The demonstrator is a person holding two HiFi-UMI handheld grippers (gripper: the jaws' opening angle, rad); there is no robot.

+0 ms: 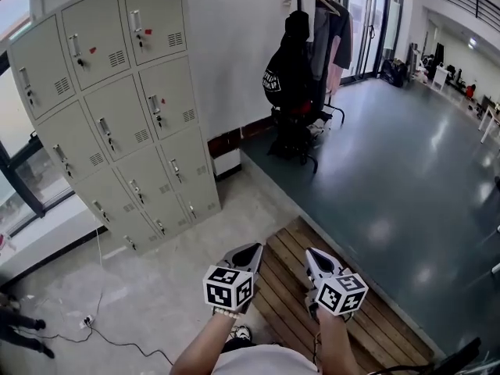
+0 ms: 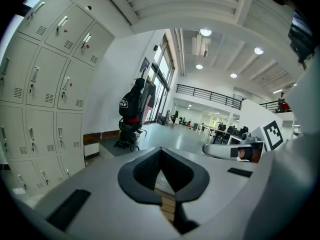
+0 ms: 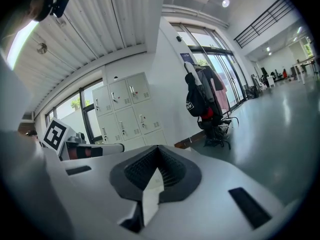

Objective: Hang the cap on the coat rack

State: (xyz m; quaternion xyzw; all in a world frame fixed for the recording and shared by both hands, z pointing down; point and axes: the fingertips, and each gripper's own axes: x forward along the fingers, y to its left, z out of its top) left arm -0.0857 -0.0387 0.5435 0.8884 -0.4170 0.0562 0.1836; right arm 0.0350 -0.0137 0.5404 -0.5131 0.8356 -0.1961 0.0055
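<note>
The coat rack (image 1: 311,49) stands far ahead by the white wall, loaded with a black bag with a white logo (image 1: 287,73), dark coats and a pink garment. It also shows as the coat rack (image 2: 134,115) in the left gripper view and as the coat rack (image 3: 202,101) in the right gripper view. I cannot pick out a cap anywhere. My left gripper (image 1: 248,250) and right gripper (image 1: 311,255) are held side by side low in the head view, both pointing toward the rack. The left gripper (image 2: 161,150) and the right gripper (image 3: 159,148) are each shut, with nothing between the jaws.
Grey metal lockers (image 1: 117,108) line the left side. A slatted wooden platform (image 1: 285,283) lies under the grippers. A cable and socket (image 1: 87,320) lie on the pale floor at left. The dark glossy floor (image 1: 391,170) stretches right toward glass doors (image 1: 375,22).
</note>
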